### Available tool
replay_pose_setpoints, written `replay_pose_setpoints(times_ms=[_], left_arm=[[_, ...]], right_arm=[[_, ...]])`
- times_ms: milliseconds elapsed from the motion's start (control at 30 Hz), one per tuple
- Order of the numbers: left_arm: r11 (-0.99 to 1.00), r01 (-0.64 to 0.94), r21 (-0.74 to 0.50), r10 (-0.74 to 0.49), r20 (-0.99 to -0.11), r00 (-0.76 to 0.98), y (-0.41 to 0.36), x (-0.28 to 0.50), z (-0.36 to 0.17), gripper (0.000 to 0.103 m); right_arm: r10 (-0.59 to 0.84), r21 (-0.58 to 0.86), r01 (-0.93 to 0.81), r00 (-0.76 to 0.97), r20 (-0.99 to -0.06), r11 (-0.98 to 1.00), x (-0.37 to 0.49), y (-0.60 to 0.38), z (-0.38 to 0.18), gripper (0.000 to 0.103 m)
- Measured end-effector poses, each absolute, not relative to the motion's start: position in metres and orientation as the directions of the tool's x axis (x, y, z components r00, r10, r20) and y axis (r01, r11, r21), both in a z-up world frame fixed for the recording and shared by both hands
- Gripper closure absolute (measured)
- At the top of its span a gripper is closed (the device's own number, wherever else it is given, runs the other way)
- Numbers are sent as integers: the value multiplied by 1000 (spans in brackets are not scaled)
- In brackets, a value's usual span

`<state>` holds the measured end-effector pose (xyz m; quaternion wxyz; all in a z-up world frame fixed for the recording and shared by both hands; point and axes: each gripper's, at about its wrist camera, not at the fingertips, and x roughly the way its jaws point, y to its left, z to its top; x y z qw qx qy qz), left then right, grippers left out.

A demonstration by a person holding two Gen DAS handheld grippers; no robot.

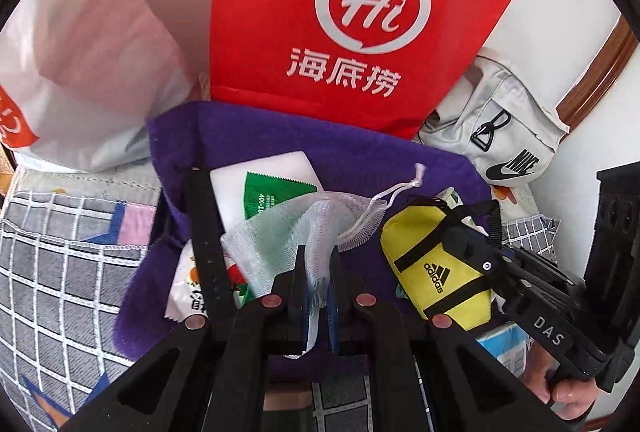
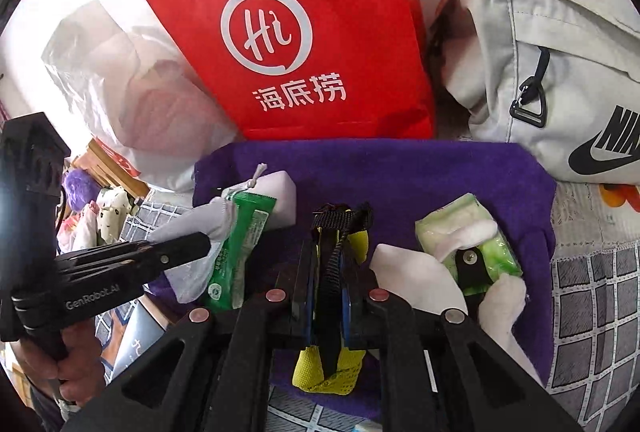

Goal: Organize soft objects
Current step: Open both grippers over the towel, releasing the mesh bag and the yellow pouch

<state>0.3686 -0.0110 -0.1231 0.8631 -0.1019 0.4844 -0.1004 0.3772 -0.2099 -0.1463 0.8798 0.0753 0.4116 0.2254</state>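
A tall red paper bag [image 1: 360,16] stands at the back, printed in white with "Hi" inside a ring and the characters 海底捞 below it. To its right lies a light grey fabric bag [image 1: 496,136] with a black NIKE logo. To its left is a crumpled white plastic bag [image 1: 80,72] with a red patch of print that cannot be read.

The left gripper [image 1: 316,272] has its jaws closed narrowly on a white net pouch with a drawstring [image 1: 296,232], which hangs over a purple fleece cloth [image 1: 360,160]. Under the pouch lies a white packet with a green label [image 1: 268,188]; its small print is not readable. Beside it, on the left, is a white snack wrapper with red and orange print [image 1: 188,288].

The right gripper [image 2: 328,272] is closed on the black strap of a small yellow zipped pouch [image 1: 436,272] with the black adidas logo; in the right wrist view the pouch hangs between the jaws over the purple cloth. The body of this gripper carries the letters "DAS"; the left one reads "GenRobot.AI".

On the right part of the cloth lies a green-and-white pack of wipes [image 2: 476,240] with white tissue around it. The cloth rests on a grey checked bedcover [image 1: 60,272]. A hand [image 1: 560,388] grips the right tool's handle.
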Motion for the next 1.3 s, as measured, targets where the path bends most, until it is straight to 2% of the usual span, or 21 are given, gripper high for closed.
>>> replay_pose_setpoints(times_ms=[333, 433, 500, 600, 667, 733, 900, 1300], left_arm=[[954, 72, -291, -288, -826, 485, -18, 383, -134, 93], [954, 72, -292, -291, -831, 475, -21, 386, -135, 84], [958, 87, -272, -281, -841, 462, -25, 387, -136, 68], [964, 90, -251, -263, -843, 470, -26, 385, -134, 58], [966, 80, -247, -255, -847, 467, -25, 385, -133, 48], [969, 74, -238, -244, -850, 467, -25, 383, -129, 39], [974, 56, -218, -217, -840, 497, -18, 373, -117, 22], [976, 20, -219, -196, -825, 529, 5, 334, -88, 20]], right_arm=[[437, 307, -313, 567, -698, 898, 385, -221, -148, 89], [425, 297, -308, 571, -703, 904, 387, -220, -150, 89], [415, 284, -309, 566, -712, 908, 387, -219, -151, 87], [396, 259, -309, 568, -721, 915, 385, -218, -148, 71], [376, 237, -303, 585, -719, 923, 382, -219, -141, 49], [362, 215, -304, 599, -714, 928, 378, -221, -135, 40], [293, 133, -289, 628, -721, 948, 369, -222, -124, 30], [246, 110, -237, 675, -696, 965, 321, -236, -96, 27]])
